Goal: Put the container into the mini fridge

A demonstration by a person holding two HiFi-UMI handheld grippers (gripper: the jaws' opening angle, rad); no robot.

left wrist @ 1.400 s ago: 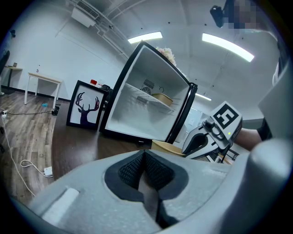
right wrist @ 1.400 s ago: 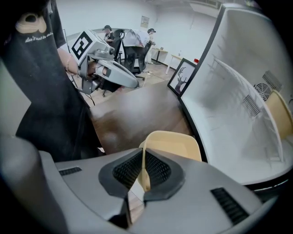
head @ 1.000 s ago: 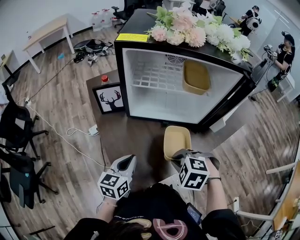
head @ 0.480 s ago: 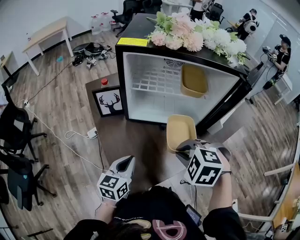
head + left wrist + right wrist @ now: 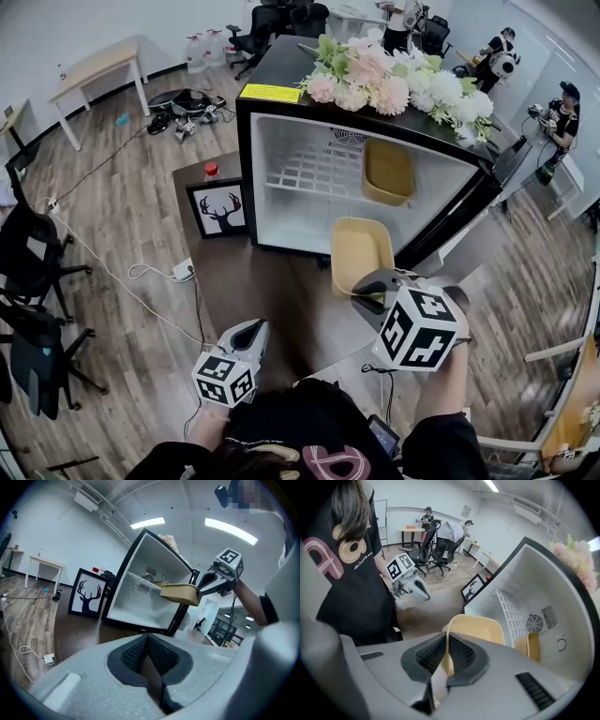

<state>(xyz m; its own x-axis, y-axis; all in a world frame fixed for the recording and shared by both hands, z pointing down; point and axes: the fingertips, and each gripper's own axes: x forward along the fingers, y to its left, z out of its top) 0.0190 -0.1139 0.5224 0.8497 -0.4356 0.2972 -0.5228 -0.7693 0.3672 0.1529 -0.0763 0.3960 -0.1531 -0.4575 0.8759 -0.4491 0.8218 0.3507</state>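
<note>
Right gripper [image 5: 446, 641] jaws pinch the thin-walled yellow, seemingly plastic container [image 5: 477, 628]; left gripper [image 5: 148, 641] jaws closed, empty.

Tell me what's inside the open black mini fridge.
A white wire shelf and one yellow plastic container at its right. A second yellow container, clamped in the right gripper, hides part of its floor.

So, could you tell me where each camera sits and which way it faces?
Head view: on the person's head, looking steeply down at the open mini fridge; forearms, left tongs and right tongs show.
Left gripper view: on the left tongs, looking across the table at the fridge; own jaws shut, empty.
Right gripper view: on the right tongs, looking down toward the fridge; own jaws pinch the rim of the yellow container; torso at left.
Shared: each gripper view shows the other tongs; all three show fridge and container.
</note>
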